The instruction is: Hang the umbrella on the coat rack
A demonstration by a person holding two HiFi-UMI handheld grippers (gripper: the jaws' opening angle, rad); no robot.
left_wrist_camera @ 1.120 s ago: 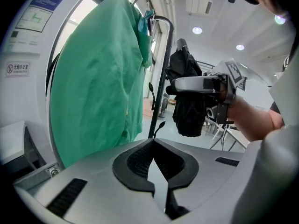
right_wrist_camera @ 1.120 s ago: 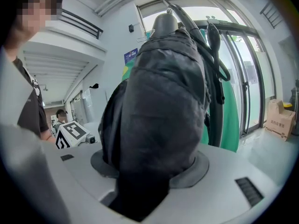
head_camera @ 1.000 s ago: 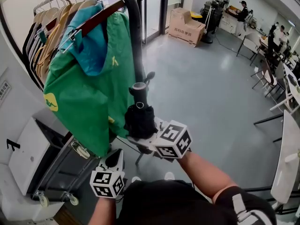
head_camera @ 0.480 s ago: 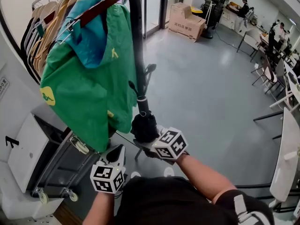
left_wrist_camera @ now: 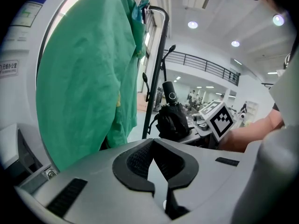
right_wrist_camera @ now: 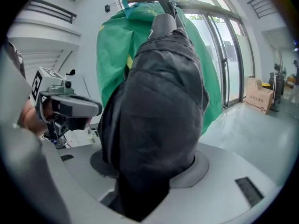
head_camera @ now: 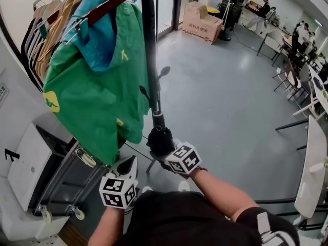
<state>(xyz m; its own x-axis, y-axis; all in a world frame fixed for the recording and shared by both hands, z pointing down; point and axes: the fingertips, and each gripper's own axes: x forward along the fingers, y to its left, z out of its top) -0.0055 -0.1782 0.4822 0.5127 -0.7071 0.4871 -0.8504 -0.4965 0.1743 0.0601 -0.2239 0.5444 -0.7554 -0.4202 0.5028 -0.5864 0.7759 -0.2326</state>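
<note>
The right gripper [right_wrist_camera: 150,171] pinches the folded black umbrella [right_wrist_camera: 159,101] round its middle, low down just beside the coat rack [head_camera: 149,55] post and not hung on it. The left gripper [left_wrist_camera: 156,164] is pressed together and empty. I judge the umbrella light, with soft, slippery fabric over a stiff core (so grip firmly mid-body).

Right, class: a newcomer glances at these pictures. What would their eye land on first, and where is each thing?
The big green jacket on its hanger fills the upper left of the head view. Below it and to the right, the folded black umbrella sits clamped in the right tongs, close beside the black post of the coat rack.
</note>
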